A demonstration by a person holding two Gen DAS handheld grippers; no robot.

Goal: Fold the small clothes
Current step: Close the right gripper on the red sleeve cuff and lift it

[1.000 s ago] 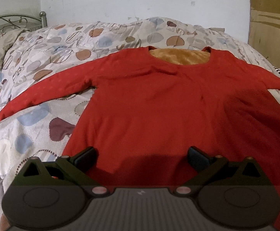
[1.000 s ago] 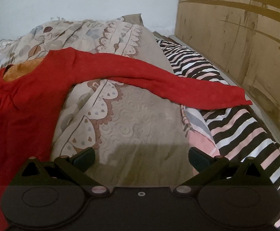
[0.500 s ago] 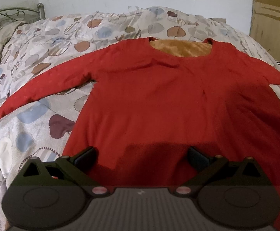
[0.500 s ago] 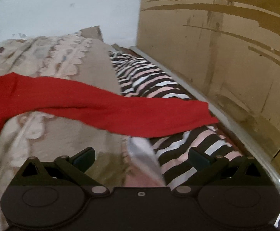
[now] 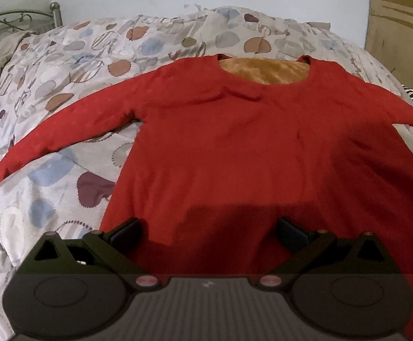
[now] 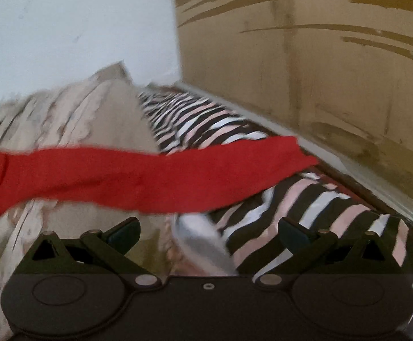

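A: Lying flat on the patterned duvet, the red long-sleeved top is facing up; left gripper is hovering wide open, empty, over its hem.

B: Right gripper is gaping too, holding nothing, near the sleeve crossing the striped bedding.

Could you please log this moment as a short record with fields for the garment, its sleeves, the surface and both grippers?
garment: red long-sleeved top, spread flat, front up, neckline away from the camera
lining: orange, visible at the neck
left sleeve: stretched out over the patterned duvet
right sleeve: reaching onto the striped sheet
left gripper: open, above the hem
right gripper: open, facing the sleeve, image blurred
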